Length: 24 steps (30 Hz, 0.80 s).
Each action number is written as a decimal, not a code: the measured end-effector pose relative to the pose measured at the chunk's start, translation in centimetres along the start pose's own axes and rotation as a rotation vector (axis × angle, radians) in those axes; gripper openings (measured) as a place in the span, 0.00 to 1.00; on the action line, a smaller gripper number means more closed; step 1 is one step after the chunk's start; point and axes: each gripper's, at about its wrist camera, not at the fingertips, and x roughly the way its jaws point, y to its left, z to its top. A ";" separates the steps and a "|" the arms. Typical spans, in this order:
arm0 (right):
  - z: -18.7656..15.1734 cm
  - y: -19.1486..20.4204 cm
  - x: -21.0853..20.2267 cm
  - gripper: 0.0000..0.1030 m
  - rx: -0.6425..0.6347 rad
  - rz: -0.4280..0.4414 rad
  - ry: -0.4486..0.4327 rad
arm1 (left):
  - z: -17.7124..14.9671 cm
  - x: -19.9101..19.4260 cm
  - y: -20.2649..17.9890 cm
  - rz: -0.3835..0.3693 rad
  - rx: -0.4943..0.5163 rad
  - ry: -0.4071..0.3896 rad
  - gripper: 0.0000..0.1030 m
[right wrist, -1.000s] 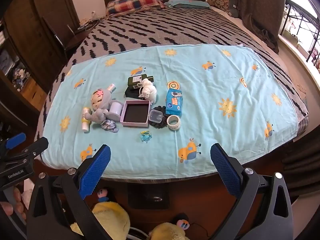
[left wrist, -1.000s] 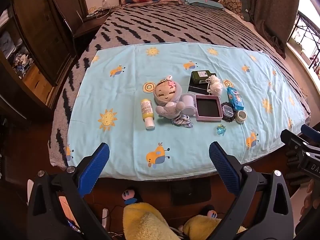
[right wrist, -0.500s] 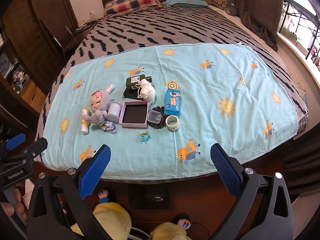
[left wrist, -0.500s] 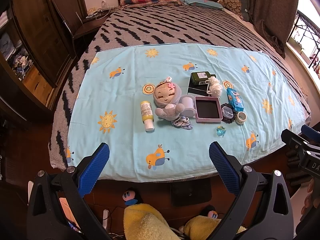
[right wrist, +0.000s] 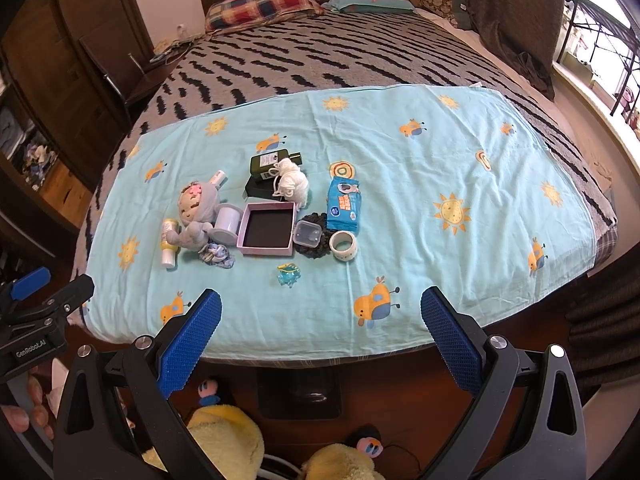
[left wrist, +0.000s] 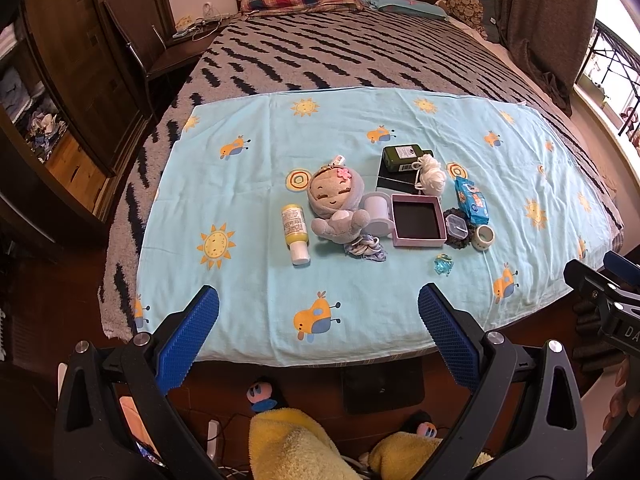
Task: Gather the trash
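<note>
A: What looks like trash on the bed?

B: I think the small crumpled blue and white wrapper point(left wrist: 367, 249) is trash. It lies on the light blue sheet with suns and birds point(left wrist: 248, 168), touching the front of the grey plush doll with a pink flower point(left wrist: 335, 204). The tiny clear blue plastic piece point(left wrist: 443, 264) could be trash too. It sits alone, nearer the front edge of the bed, just in front of the pink square box with a dark inside point(left wrist: 418, 226).

A: How will they feel?

B: My guess is the wrapper is very light and soft. It will squash when pinched, so grab it across the middle bunch. The blue piece looks hard and maybe slippery. Pinch it by its two sides.

A: Anything to watch out for?

B: The sheet is loose and wrinkly. A low pinch could catch it. The doll and the yellow bottle with a white cap point(left wrist: 295, 233) are close to the wrapper.

A: Where are the grippers?

B: The left gripper point(left wrist: 318, 330) is held up off the front edge of the bed, pointing at the pile. Its blue pads are wide apart and hold nothing. The right gripper point(right wrist: 320, 332) is held the same way, wide apart and holding nothing. Both are well away from the things.
</note>
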 end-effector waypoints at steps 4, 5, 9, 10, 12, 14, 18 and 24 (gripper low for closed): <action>0.2 -0.3 0.1 0.97 0.006 0.003 -0.003 | 0.2 0.0 0.1 -0.001 0.000 -0.003 0.92; 0.2 -0.3 0.1 0.97 0.007 0.003 -0.003 | 0.2 0.0 0.2 0.000 0.000 -0.002 0.92; 0.2 -0.4 0.1 0.97 0.007 0.003 -0.002 | 0.1 0.0 0.0 0.000 0.000 0.001 0.92; 0.2 -0.3 0.1 0.97 0.008 0.003 -0.001 | 0.3 0.1 0.1 0.000 -0.001 0.002 0.92; 0.2 -0.4 0.2 0.97 0.012 0.004 0.000 | 0.4 0.1 0.2 0.001 -0.001 0.003 0.92; 0.1 -0.5 0.1 0.97 0.017 0.002 0.001 | 0.6 0.2 0.4 0.004 0.000 0.005 0.92; 0.0 -0.5 0.1 0.97 0.020 0.002 0.005 | 1.0 0.3 0.6 0.001 -0.006 0.008 0.92; 0.1 -0.5 0.1 0.97 0.019 0.005 0.005 | 1.7 0.5 1.4 0.001 -0.007 0.006 0.92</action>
